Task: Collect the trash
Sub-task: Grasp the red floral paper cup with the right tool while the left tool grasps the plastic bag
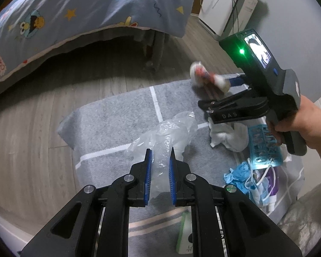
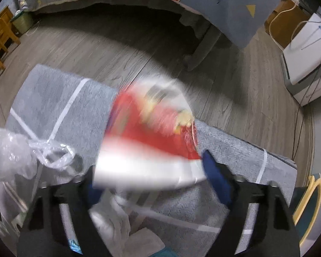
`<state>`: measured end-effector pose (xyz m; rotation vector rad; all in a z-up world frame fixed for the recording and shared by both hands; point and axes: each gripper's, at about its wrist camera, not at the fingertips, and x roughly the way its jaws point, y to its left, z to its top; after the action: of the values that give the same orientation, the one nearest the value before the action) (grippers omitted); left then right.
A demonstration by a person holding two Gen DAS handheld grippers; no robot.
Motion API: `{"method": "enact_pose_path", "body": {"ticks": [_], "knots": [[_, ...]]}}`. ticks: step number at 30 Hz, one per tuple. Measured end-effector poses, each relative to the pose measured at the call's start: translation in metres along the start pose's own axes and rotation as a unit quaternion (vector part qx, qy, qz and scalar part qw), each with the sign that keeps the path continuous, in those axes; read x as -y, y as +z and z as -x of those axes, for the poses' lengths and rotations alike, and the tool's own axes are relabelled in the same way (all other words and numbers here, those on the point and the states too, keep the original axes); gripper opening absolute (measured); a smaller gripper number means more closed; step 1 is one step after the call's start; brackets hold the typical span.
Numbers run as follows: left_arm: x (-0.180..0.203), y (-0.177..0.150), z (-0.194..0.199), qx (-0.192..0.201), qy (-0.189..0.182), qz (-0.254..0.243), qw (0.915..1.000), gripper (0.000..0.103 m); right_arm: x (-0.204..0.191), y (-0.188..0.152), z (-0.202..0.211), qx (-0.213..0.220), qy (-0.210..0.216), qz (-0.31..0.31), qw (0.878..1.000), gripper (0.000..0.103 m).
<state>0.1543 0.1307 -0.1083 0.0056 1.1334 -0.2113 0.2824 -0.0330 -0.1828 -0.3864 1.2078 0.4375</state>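
Left wrist view first: our left gripper [image 1: 160, 160] was pinched narrow on a clear plastic bag [image 1: 167, 132] that drooped over the grey rug [image 1: 109, 115]. We judged the film light, limp and slick, best held by a bunched fold as here. Beyond it our right gripper [image 1: 222, 92] hung over the rug with a red-and-white wrapper [image 1: 205, 76] at its tips, blurred.

Right wrist view: the wrapper [image 2: 147, 141] lay between the half-spread fingers [image 2: 216, 175]; whether the pads pressed it we could not tell. It seemed thin, crinkly and featherweight, so we would grip its flat white edge.
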Motion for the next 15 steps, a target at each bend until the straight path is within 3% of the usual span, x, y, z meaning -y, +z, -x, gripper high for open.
{"method": "enact_pose_path", "body": {"ticks": [4, 15], "knots": [[0.002, 0.0, 0.0, 0.0, 0.001, -0.005, 1.0, 0.015, -0.001, -0.002, 0.005, -0.004, 0.016, 0.004, 1.0, 0.033], [0.0, -0.001, 0.002, 0.002, -0.001, -0.007, 1.0, 0.015, -0.008, -0.009, 0.012, -0.007, 0.019, 0.019, 1.0, 0.025]]}}
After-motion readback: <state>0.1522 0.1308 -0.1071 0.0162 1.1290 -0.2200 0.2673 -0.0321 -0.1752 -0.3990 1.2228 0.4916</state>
